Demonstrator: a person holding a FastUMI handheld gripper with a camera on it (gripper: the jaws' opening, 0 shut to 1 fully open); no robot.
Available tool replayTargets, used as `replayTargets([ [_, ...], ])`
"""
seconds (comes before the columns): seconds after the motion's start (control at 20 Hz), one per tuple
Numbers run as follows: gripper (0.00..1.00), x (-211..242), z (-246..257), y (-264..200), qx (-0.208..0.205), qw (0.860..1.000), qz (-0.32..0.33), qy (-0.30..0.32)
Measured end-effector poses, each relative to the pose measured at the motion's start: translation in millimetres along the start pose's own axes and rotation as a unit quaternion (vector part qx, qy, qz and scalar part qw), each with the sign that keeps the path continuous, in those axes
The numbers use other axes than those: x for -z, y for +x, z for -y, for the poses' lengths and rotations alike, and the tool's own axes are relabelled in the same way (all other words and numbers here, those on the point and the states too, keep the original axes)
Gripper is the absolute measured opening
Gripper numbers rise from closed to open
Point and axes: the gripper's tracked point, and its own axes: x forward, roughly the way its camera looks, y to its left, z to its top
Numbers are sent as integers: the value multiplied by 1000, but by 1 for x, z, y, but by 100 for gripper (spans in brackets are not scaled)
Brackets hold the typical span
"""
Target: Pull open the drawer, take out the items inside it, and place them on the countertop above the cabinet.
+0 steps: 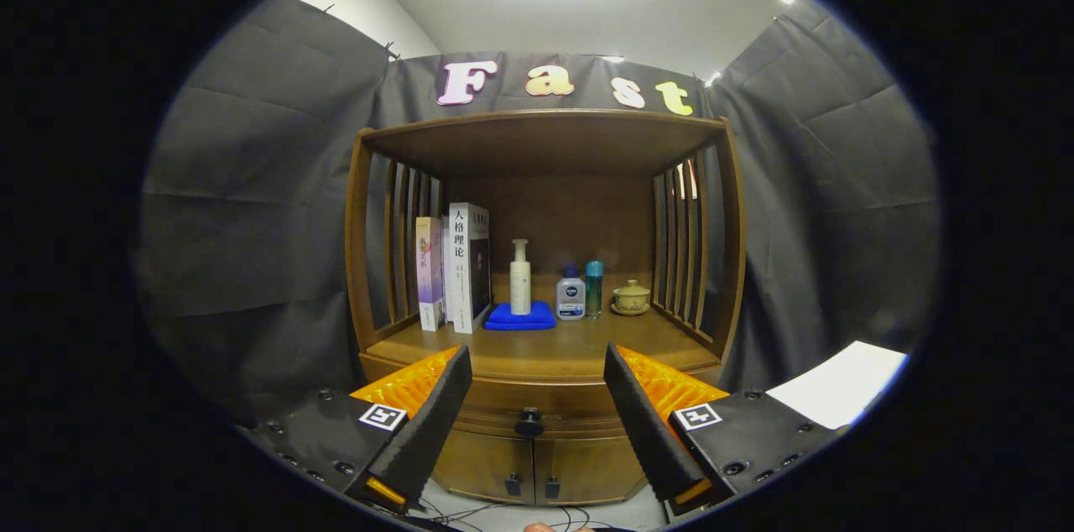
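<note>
We see the drawer [537, 399] shut, set in the cabinet [545, 465] front just under the countertop [554, 352]. Its dark round knob [529, 422] sits between our two fingers and beyond them, untouched. Our gripper [537, 423] hangs in front of the cabinet with its fingers [436, 423] spread wide apart, holding nothing.

Below the drawer we find two small doors [537, 469], each with a dark handle near the middle seam.

On the countertop, toward the back, we see books [453, 268] standing upright on the left, against the slatted side. Just beside them lies a folded blue cloth [520, 318] with a tall white pump bottle [520, 279] standing on it. Next comes a squat bottle [570, 293] with a blue cap, touching or nearly touching a slim teal bottle [594, 289]. A small lidded cup [631, 297] on a saucer stands at the right end.

A wooden top [545, 129] roofs the shelf. Cables [470, 511] trail on the floor below the cabinet.
</note>
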Motion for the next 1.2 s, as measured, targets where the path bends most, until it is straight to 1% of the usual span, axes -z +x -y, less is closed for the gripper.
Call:
replayTargets([
  [0.55,100,41,11,30,15,999,-35,13],
  [0.75,100,61,21,46,27,998,-49,-8],
  [1.0,100,88,14,67,13,997,-76,18],
  [1.2,100,111,13,83,16,995,-96,6],
])
